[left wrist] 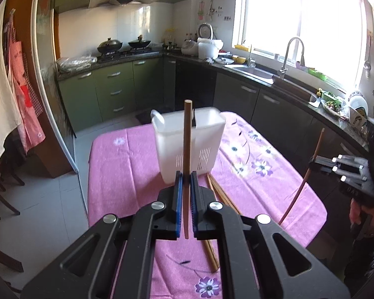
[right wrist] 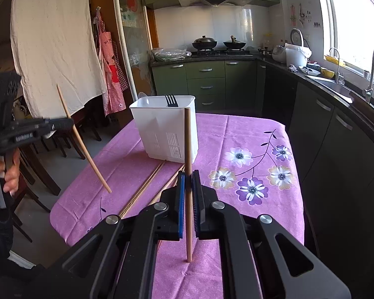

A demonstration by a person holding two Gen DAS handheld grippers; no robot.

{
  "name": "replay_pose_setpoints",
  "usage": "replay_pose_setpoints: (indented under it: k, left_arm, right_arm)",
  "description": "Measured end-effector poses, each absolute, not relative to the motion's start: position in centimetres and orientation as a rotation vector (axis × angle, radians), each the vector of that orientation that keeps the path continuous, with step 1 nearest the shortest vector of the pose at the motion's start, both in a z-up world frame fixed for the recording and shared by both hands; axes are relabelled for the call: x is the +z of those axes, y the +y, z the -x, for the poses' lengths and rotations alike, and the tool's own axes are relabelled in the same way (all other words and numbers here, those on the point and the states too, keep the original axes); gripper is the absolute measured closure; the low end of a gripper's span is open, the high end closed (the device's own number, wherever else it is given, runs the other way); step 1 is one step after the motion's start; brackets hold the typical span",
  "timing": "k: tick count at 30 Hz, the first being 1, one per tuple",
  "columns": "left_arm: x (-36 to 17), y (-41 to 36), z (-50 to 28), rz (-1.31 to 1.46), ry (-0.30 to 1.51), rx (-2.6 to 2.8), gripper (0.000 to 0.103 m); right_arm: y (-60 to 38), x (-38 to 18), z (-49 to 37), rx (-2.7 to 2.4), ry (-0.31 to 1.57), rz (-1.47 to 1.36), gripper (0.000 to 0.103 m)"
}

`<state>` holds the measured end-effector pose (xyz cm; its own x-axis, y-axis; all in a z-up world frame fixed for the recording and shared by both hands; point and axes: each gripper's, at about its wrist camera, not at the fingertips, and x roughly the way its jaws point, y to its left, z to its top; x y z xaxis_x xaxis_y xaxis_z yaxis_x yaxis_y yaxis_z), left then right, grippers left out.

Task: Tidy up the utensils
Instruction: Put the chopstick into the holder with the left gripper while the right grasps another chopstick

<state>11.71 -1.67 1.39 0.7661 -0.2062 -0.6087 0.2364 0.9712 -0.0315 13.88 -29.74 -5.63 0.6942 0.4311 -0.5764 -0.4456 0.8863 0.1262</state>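
Left claw [left wrist: 186, 178] is clenching one chopstick [left wrist: 187, 134], holding it upright above the pink table [left wrist: 127, 164], with the white caddy [left wrist: 189, 142] sitting just beyond the tips, near the table's far edge. Moving right, more chopsticks [left wrist: 218, 191] are lying loose on the cloth just beside the caddy's near side, running back toward the near edge. Further right, the right claw [right wrist: 189, 179] is gripping its own chopstick [right wrist: 187, 149], also standing upright, off toward the table's right edge. A black fork [right wrist: 171, 101] and a pale spoon [right wrist: 144, 97] are already poking out of the caddy.

Now the risks, as I'm judging them. Each stick is pinched at one narrow point, so it could pivot or slide between the pads on the way over. Both claws are heading for one small opening, so they could knock together. A stick coming in tilted could catch the rim and tip the light caddy toward the far edge.

Writing: the left claw's body is showing a white label in the right view, too blurred to read properly.
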Motion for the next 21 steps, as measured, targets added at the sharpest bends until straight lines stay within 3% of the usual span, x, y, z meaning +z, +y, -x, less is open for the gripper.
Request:
replay_pose_setpoints:
  k: [12,21]
  left_arm:
    - [12.5,-3.4,-18.3,-0.058,0.417,-0.181,0.097]
    - [9.4,-4.3,-24.5,-0.044,0.497,-0.145,0.097]
  right_arm:
    - [-31.2,-5.8,-13.7,0.495,0.630,-0.013,0.096]
    - [-32.0,-5.9,-13.8,0.504,0.634,-0.033,0.096]
